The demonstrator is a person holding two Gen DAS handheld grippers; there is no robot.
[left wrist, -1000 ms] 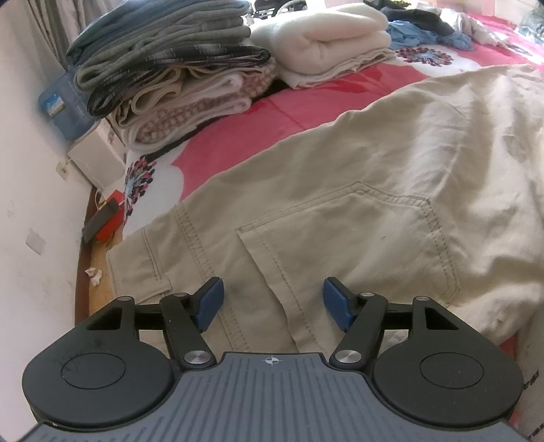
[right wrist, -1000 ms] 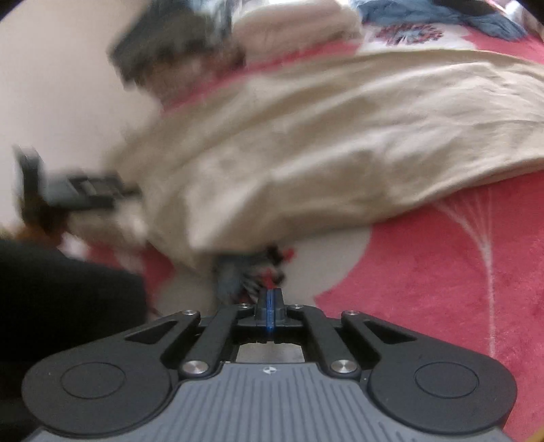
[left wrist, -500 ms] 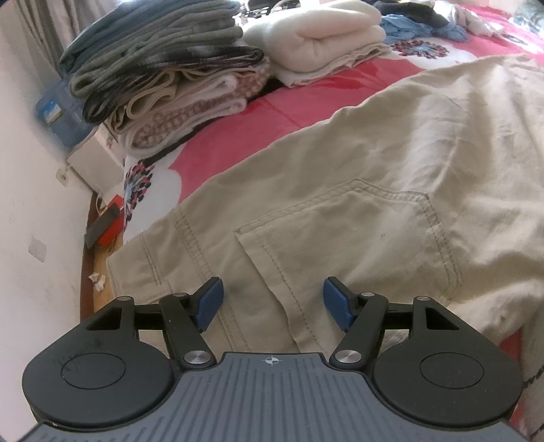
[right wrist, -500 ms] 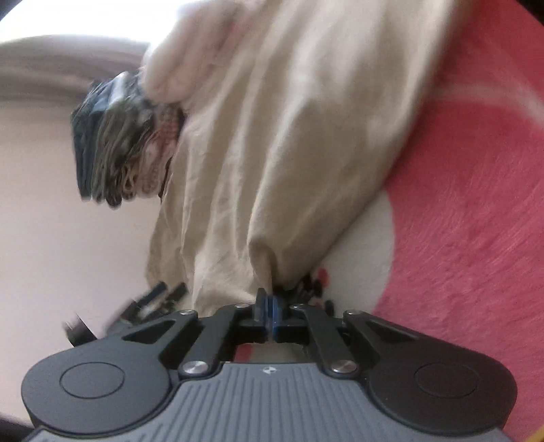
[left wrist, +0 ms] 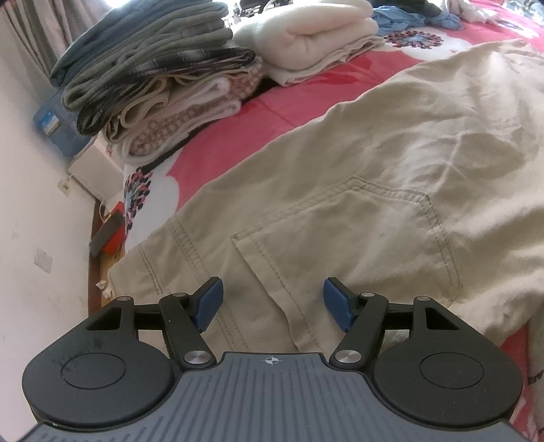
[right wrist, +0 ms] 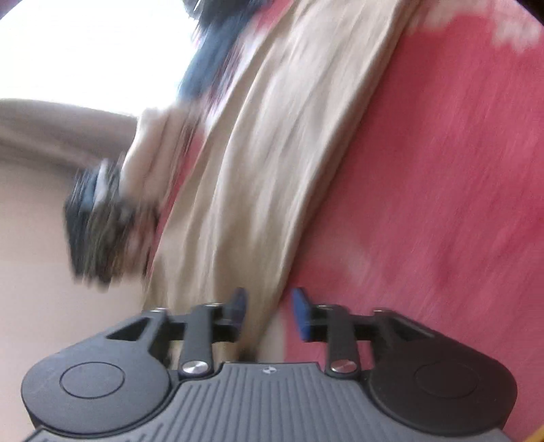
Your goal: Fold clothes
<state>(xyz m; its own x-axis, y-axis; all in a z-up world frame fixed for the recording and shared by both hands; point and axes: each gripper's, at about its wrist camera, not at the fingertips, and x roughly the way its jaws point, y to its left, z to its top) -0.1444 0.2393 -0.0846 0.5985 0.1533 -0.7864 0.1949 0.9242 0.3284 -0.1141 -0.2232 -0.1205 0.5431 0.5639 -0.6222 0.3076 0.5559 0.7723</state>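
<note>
Beige trousers [left wrist: 357,190] lie spread on the red flowered bedspread [left wrist: 238,136], back pocket up. My left gripper [left wrist: 273,299] hovers open just above the waistband and pocket, its blue pads apart and touching no cloth. In the blurred, rolled right wrist view the same beige trousers [right wrist: 258,163] run as a long strip across the red bedspread [right wrist: 425,190]. My right gripper [right wrist: 268,312] is opening; the edge of the cloth lies in the gap between its blue pads, which do not press on it.
Stacked folded clothes [left wrist: 153,85] and a folded cream blanket [left wrist: 312,37] sit at the far side of the bed. Loose blue garments [left wrist: 408,17] lie beyond. A white wall [left wrist: 30,210] and a floor gap with a red box [left wrist: 112,234] border the bed's left edge.
My right gripper has rolled and swept sideways, and its jaws went from shut on the trouser edge to apart. The left gripper has stayed where it was, still open.
</note>
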